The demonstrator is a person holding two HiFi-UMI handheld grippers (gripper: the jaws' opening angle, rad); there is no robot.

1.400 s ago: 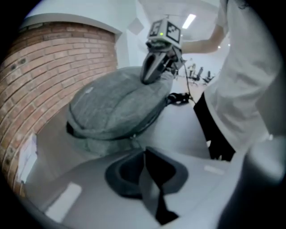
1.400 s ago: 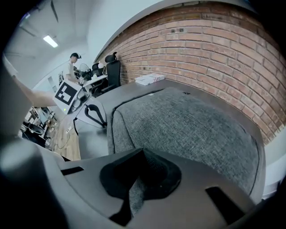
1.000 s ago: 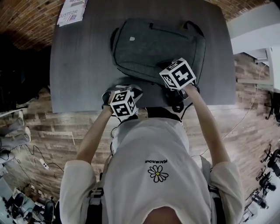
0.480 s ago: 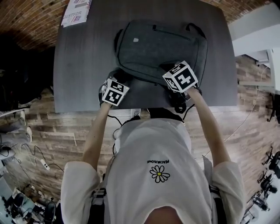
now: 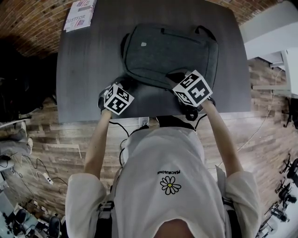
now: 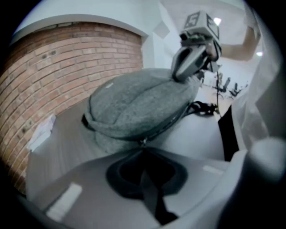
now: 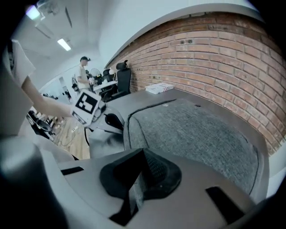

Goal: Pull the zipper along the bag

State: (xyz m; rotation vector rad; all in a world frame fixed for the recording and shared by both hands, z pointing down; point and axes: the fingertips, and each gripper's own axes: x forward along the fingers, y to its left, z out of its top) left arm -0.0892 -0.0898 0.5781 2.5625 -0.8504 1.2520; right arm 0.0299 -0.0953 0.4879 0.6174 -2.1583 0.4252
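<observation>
A grey backpack (image 5: 170,51) lies flat on the dark table (image 5: 88,69). My left gripper (image 5: 120,89) is at the bag's near-left corner. In the left gripper view its jaws (image 6: 144,153) are shut on the zipper pull (image 6: 143,142), whose thin dark tab runs back between the pads, at the seam of the bag (image 6: 138,103). My right gripper (image 5: 179,79) is at the bag's near-right edge. In the right gripper view its jaws (image 7: 142,156) are pinched on a strip of grey fabric from the bag (image 7: 196,129).
A printed booklet (image 5: 80,14) lies at the table's far left corner. Black bag straps (image 5: 191,113) hang over the front edge by my body. A brick wall (image 7: 223,58) stands behind the table, and a person (image 7: 82,74) stands far off among office chairs.
My left gripper has moved from the table's front edge forward and left to the bag's near-left corner. The right gripper has hardly moved.
</observation>
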